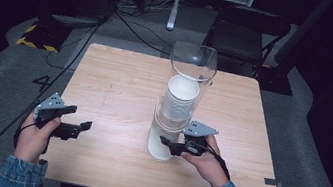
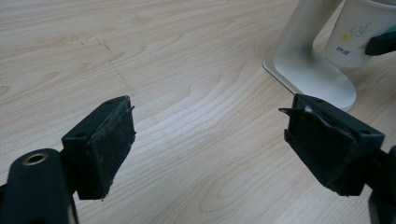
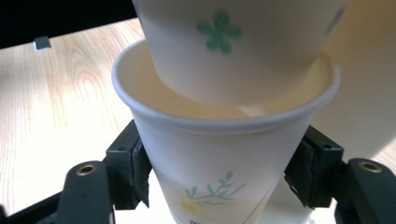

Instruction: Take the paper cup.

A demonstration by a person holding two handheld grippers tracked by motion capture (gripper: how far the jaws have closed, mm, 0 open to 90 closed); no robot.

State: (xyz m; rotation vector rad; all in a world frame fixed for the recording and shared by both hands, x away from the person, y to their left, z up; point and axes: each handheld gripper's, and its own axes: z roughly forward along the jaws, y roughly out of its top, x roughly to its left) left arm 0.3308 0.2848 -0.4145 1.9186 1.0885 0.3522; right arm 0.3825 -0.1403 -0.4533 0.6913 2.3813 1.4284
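Right tool [image 3: 219, 179] clamped on bottom paper cup [image 3: 224, 158], one pad each side. Cup hangs under cup stack [image 1: 178, 100] in clear dispenser [image 1: 192, 64], near tabletop [image 1: 120, 86] middle. Left tool [image 2: 210, 144] jaws wide apart, nothing between, low over bare wood.

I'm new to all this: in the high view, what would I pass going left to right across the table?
Left gripper → white cup dispenser stand → right gripper, jaws pinching the bottom paper cup.

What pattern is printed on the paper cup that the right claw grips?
The paper cup is white with a green leafy sprig and a yellow flower, clearest in the right gripper view.
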